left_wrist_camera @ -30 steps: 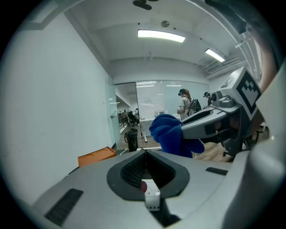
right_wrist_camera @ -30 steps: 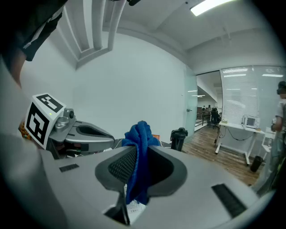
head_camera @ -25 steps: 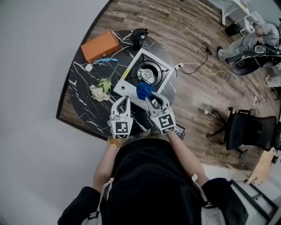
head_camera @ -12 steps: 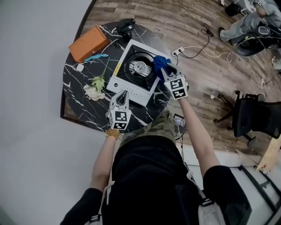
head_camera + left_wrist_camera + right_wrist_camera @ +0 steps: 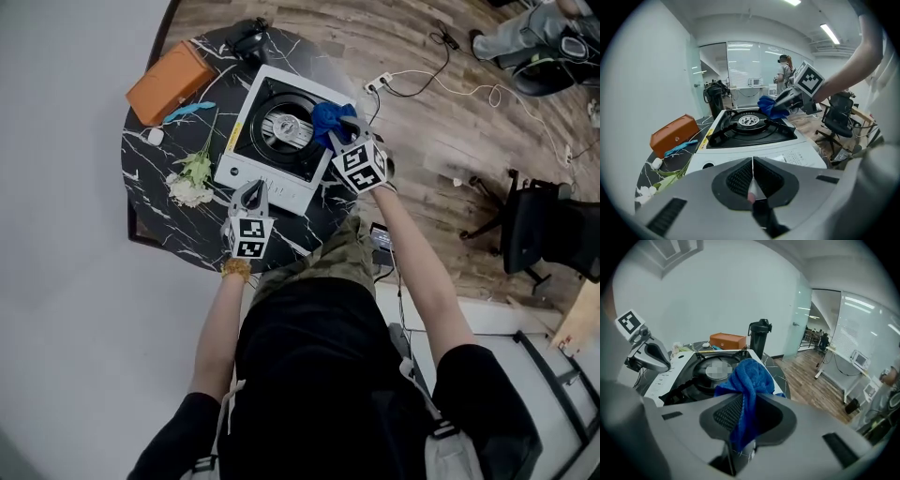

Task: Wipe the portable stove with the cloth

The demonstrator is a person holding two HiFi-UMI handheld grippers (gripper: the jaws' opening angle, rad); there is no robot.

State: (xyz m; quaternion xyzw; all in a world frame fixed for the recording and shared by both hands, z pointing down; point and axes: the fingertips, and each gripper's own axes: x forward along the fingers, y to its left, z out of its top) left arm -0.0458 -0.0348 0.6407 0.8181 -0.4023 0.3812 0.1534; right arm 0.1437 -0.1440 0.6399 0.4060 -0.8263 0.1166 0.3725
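Note:
The portable stove [image 5: 246,167] is white with a black burner top and sits on a round black marble table [image 5: 155,220]. My right gripper [image 5: 343,134] is shut on a bunched blue cloth [image 5: 328,119] and holds it over the stove's right edge, beside the burner. Its jaws have just closed a little further on the cloth. In the right gripper view the cloth [image 5: 751,376] fills the gap between the jaws, with the stove [image 5: 689,373] beyond. My left gripper [image 5: 251,193] is shut with nothing in it, at the stove's front edge [image 5: 754,154].
On the table's left part lie an orange box [image 5: 169,80], a light-blue object [image 5: 187,111], a small white object [image 5: 153,136] and white flowers [image 5: 190,183]. A black bottle [image 5: 248,39] stands behind the stove. Cables and an office chair [image 5: 553,244] are on the wooden floor at the right.
The right gripper carried the cloth from the stove's front to its right side, then lowered it. The left gripper came down toward the stove's front edge.

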